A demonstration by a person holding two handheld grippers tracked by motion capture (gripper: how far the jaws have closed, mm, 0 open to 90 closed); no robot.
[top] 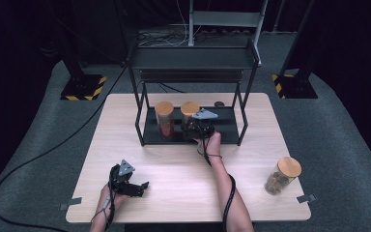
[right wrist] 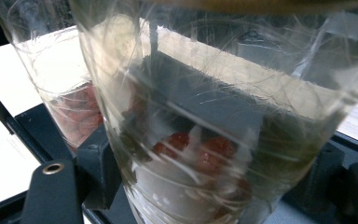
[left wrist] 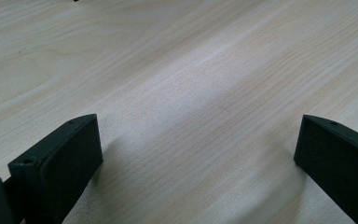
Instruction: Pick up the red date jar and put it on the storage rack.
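Note:
A clear jar with a cork lid [top: 189, 108] stands on the lower shelf of a black rack [top: 147, 141], and my right gripper [top: 192, 126] is shut on its body from the front. In the right gripper view this jar [right wrist: 205, 140] sits between the two jaws and holds red, white and dark green pieces. A second cork-lidded jar [top: 164, 118] with reddish contents stands just left of it, also visible as jar [right wrist: 70, 102]. My left gripper [top: 142, 187] rests low over the table near its front left. In its own view the left gripper [left wrist: 198, 149] is open with bare wood between the jaws.
A third cork-lidded jar [top: 282, 175] with brownish contents stands at the table's front right. A small dark object [top: 219, 103] lies behind the rack. The rack's upper shelf [top: 193, 60] overhangs the jars. Light wood table [top: 183, 179] spreads between the two hands.

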